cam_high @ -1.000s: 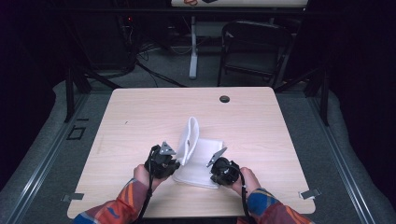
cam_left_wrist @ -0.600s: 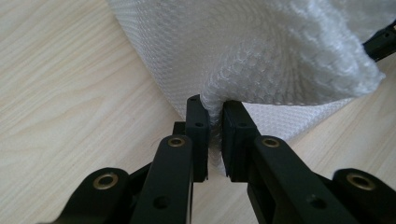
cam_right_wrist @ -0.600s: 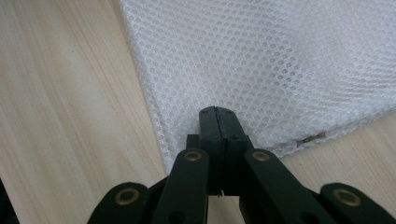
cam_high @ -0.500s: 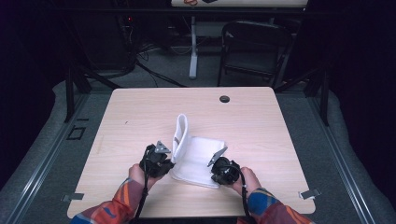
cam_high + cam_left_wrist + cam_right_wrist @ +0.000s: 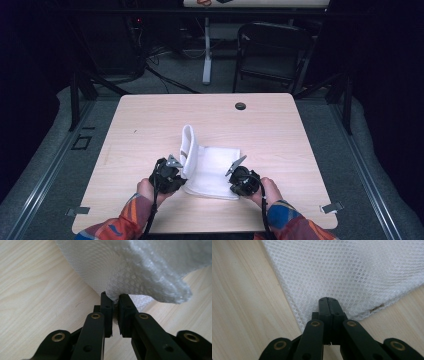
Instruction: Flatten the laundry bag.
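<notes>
Nearest to me, my left hand-held gripper (image 5: 113,301) is clamped on a bunched edge of the bubble wrap sheet (image 5: 130,267), the jaws almost together with a pinch of film between them; my right hand-held gripper (image 5: 329,301) has its jaws pressed fully together at the near edge of the same sheet, and whether a thin layer is caught in there I can't quite tell, since the tips sit right over the rim.

What has changed: a second ago the flap I'm lifting stood nearer the middle of the sheet; now, in the high view, it stands upright over the left edge (image 5: 188,145), so I have drawn it back to my left while the right part lies flat; my left jaws have tightened only a touch on it. I read this as opening out or re-folding the sheet, with the right side pinned so it doesn't slide; the fold isn't laid down yet.

The sheet sits on the near half of the worktop (image 5: 280,130), between my two hands.

Hard to make out: my left jaw tips are buried in the film; the raised flap hides what lies behind it; a small dark mark at the sheet's corner (image 5: 376,307) is too blurred to name; beyond the worktop, a chair (image 5: 272,50) fades into darkness.
</notes>
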`<action>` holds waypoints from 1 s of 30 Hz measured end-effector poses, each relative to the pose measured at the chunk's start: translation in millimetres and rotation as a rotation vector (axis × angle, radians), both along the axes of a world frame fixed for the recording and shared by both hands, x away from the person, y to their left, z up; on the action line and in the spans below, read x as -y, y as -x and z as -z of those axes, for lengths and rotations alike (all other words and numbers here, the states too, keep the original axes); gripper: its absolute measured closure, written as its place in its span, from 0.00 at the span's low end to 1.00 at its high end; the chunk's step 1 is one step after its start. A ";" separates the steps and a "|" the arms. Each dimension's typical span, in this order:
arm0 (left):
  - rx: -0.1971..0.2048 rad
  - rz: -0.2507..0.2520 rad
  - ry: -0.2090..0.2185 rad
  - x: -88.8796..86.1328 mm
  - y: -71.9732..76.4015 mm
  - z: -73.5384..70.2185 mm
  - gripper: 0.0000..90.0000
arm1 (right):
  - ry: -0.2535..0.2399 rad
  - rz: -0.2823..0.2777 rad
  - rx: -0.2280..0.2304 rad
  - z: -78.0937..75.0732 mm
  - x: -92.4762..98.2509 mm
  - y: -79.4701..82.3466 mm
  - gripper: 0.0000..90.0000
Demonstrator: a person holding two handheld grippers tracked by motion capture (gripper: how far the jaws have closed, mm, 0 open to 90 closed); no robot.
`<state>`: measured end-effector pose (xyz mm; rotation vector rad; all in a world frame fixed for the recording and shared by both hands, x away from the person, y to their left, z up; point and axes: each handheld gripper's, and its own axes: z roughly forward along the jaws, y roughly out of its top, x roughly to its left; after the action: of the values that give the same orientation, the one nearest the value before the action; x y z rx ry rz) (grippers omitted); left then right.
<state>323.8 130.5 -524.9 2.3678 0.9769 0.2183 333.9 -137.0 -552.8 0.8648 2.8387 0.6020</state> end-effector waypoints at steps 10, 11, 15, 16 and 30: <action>-0.039 0.005 -0.048 -8.6 5.3 -1.5 0.71 | -0.011 0.015 -0.005 0.3 7.2 -3.9 1.00; -0.050 0.006 -0.057 -13.7 9.4 -1.7 0.67 | -0.017 0.018 -0.006 0.6 9.6 -5.7 1.00; -0.082 0.017 -0.075 -24.2 18.0 -1.6 0.52 | -0.017 0.025 -0.009 0.4 12.4 -7.9 1.00; -0.082 0.017 -0.075 -24.2 18.0 -1.6 0.49 | -0.017 0.025 -0.009 0.4 12.4 -7.9 1.00; -0.021 0.041 -0.046 -27.8 23.9 -10.7 0.31 | -0.010 0.047 -0.016 -7.3 18.4 -12.2 0.81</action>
<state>299.8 158.3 -514.2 2.4342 0.9412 0.2021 346.2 -155.4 -545.5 0.9390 2.8237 0.6067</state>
